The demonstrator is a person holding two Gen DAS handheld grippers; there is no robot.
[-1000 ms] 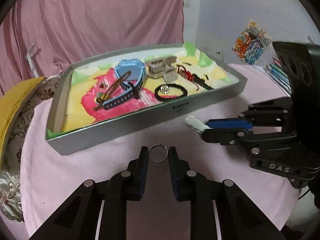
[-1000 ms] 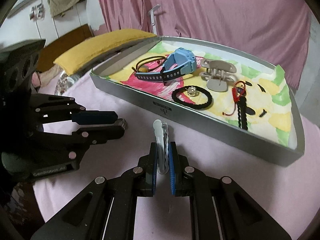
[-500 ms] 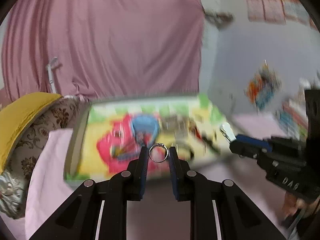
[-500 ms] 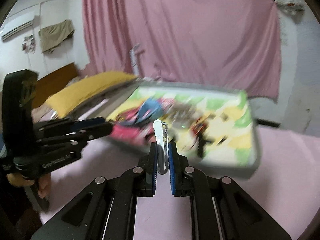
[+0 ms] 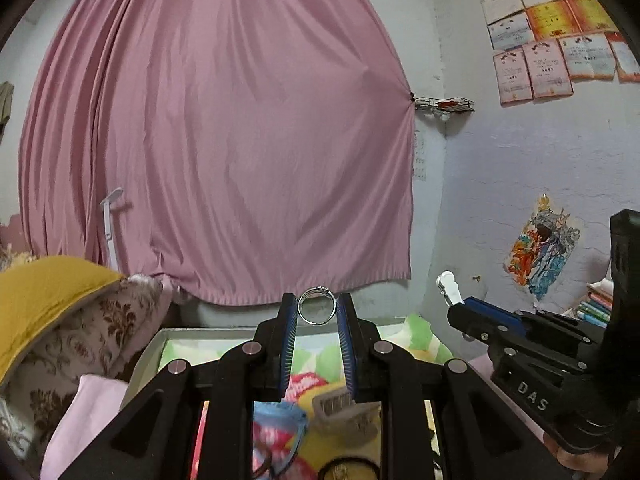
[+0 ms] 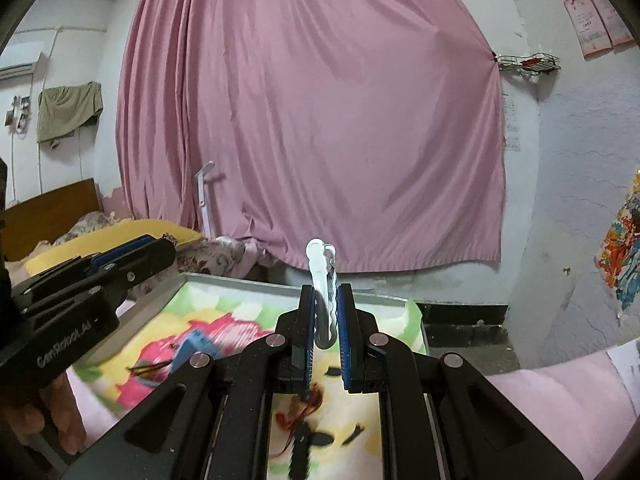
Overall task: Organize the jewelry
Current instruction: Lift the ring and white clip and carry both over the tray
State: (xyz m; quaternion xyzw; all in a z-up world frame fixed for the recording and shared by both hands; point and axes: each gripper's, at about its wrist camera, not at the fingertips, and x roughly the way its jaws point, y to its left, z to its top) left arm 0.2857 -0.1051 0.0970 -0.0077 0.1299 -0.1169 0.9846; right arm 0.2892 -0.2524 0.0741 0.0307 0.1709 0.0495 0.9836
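While both grippers hang above tray (image 5: 154,346): left gripper (image 5: 317,312) pinches ring (image 5: 316,307); right gripper (image 6: 324,306) clamps white hair clip (image 6: 322,280), long axis pointing forward. Drop spots lie directly below.

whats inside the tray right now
The tray has a colourful lining. On it lie a blue watch, a grey hair claw, a black hair tie and a red-and-black cord. The left gripper and right gripper cover much of the rest.

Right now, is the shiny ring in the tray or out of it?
Out. The ring is pinched between the left gripper's blue pads, held up in the air above the tray.
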